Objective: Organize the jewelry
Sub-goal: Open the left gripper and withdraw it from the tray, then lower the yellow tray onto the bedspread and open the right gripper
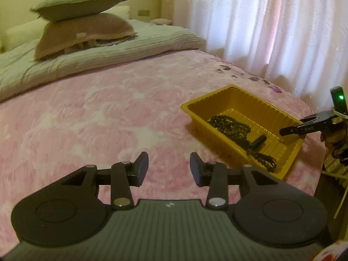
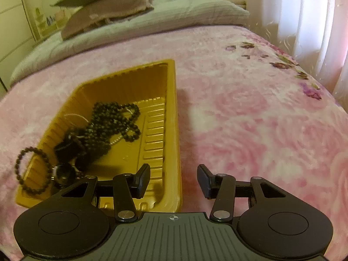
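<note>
A yellow plastic tray point(image 1: 237, 96) point(image 2: 171, 100) lies on the pink bedspread. Inside it sit a dark beaded necklace point(image 1: 230, 126) point(image 2: 113, 119), a small dark cylinder point(image 1: 258, 141) and a round watch-like piece point(image 2: 64, 171). A dark bead bracelet point(image 2: 28, 169) hangs over the tray's near left rim. My left gripper point(image 1: 169, 167) is open over bare blanket, left of the tray, with nothing between its fingers. My right gripper point(image 2: 173, 180) is open and empty above the tray's near right rim; its tip point(image 1: 289, 130) also shows over that tray's right edge in the left wrist view.
Two pillows point(image 1: 82, 21) are stacked on a folded pale quilt point(image 1: 130, 43) at the head of the bed. White curtains point(image 1: 271, 21) hang along the right side, close to the bed's edge. Pink blanket point(image 2: 250, 119) stretches right of the tray.
</note>
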